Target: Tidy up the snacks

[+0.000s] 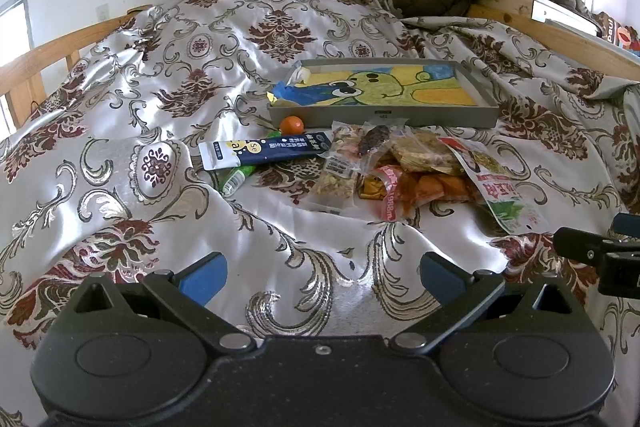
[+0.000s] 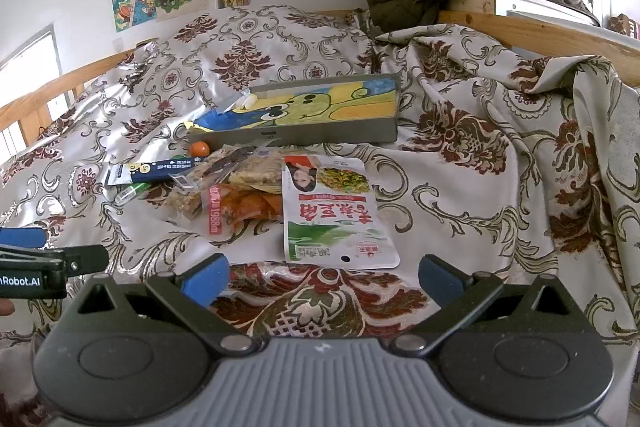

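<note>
The snacks lie heaped on the bed, just in front of the grey tray [image 2: 296,137] with a cartoon drawing in it. Nearest me is the white and green pouch [image 2: 332,211], its long axis running straight away from my right hand-held gripper [image 2: 322,277], which hangs wide open and empty just short of its near edge. My left hand-held gripper [image 1: 322,277] is equally open and empty, farther back, with the blue sachet [image 1: 264,153] and small orange [image 1: 291,126] ahead-left. I judge the right hand nearer, so the pouch is its pick
</note>
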Demonstrator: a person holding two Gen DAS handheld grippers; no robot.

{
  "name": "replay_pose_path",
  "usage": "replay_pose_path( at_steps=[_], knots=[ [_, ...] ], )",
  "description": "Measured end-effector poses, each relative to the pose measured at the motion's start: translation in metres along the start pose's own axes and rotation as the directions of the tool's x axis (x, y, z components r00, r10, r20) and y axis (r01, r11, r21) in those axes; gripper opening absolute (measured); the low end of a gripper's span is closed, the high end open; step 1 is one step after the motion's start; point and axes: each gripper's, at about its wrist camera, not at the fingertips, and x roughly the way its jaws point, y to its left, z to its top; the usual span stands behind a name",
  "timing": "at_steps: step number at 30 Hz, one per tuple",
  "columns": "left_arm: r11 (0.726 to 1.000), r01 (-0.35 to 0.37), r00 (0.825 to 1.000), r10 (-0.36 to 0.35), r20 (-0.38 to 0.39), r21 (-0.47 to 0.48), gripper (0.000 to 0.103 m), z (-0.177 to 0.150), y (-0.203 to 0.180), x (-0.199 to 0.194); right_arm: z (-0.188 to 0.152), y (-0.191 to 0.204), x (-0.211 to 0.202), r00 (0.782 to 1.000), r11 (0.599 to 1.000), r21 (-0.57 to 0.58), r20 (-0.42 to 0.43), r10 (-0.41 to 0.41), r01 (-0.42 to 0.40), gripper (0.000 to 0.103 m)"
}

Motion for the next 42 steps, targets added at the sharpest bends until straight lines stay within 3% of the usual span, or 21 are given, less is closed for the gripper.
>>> replay_pose_path(
  at_steps=[16, 27, 31, 35, 38, 42],
  knots=[
    [1.000, 0.001, 1.000, -0.001, -0.007, 0.002, 0.102, 0.001, -0.001, 0.002, 0.001, 0.002, 0.000, 1.000, 1.000, -0.006, 0.001, 0.002, -0.002, 0.103],
    [1.000, -0.024, 0.999, 0.024, -0.022, 0.011, 0.102, 0.027, 0.008, 0.023, 0.006, 0.004, 0.004, 1.000, 1.000, 0.003, 0.013, -0.023, 0.023, 0.103],
    [0.998, 0.012, 1.000, -0.011, -0.019, 0.055, 0.102, 0.044, 0.001, 0.037, 0.011, 0.002, 0.008, 0.999, 0.999, 0.026, 0.024, -0.025, 0.025, 0.103],
    [0.988, 0.104, 0.995, -0.102, -0.022, 0.114, 0.102, 0.075, -0.004, 0.055, 0.013, 0.000, 0.023, 1.000, 1.000, 0.022, -0.005, -0.016, 0.016, 0.103],
    [0.970, 0.164, 0.986, -0.165, -0.010, 0.181, 0.102, 0.099, -0.010, 0.067, 0.014, -0.002, 0.029, 0.999, 1.000, 0.013, 0.029, -0.026, 0.026, 0.103],
    [0.949, 0.228, 0.973, -0.218, -0.071, 0.220, 0.102, 0.121, -0.014, 0.086, 0.024, -0.003, 0.046, 0.999, 0.999, -0.036, 0.038, -0.016, 0.017, 0.103]
  ],
)
